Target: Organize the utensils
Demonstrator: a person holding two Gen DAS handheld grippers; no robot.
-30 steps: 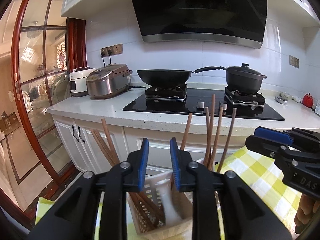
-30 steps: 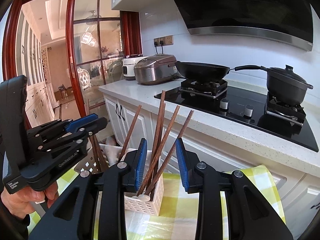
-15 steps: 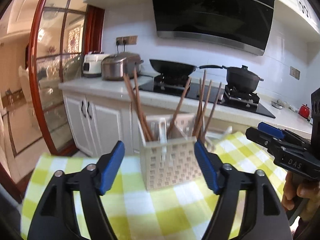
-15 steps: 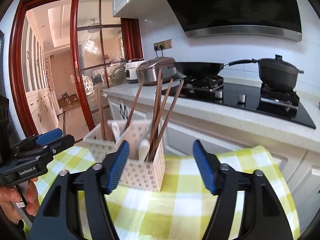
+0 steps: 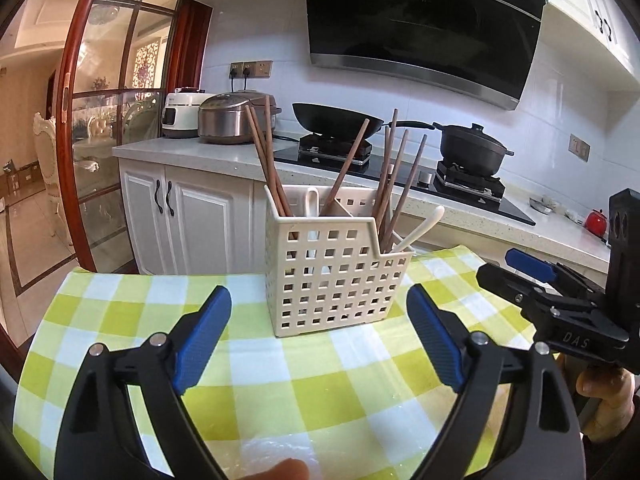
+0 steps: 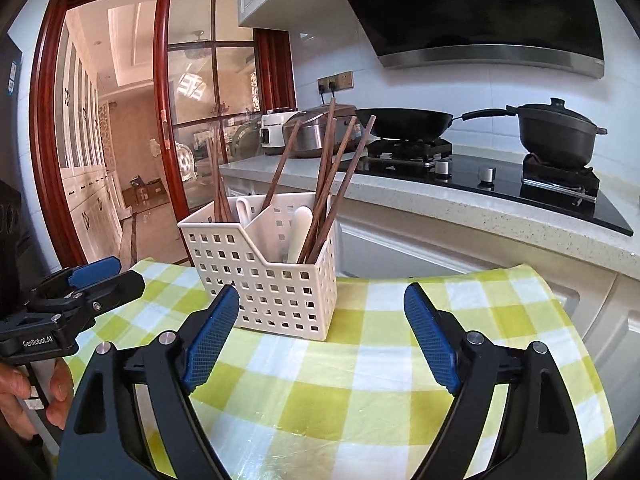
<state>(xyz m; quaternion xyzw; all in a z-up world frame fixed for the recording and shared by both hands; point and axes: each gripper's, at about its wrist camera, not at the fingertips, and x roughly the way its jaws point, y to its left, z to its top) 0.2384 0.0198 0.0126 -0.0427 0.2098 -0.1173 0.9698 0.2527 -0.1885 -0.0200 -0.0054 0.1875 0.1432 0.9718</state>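
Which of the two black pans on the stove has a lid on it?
The deep black pot on the right-hand burner; it wears a knobbed lid. The shallow wok on the left burner, nearer the rice cooker, sits open.

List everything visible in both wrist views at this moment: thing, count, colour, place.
caddy: one, cream, perforated, on the cloth
chopsticks: several, brown wood, upright in the caddy
spoons: at least two, white, in the caddy
tablecloth: one, yellow-green check, on the table
wok: one, black, on the hob
pot: one, black, lidded, on the hob
cookers: two, counter's far end
left gripper: jaws opening, empty
right gripper: jaws opening, empty
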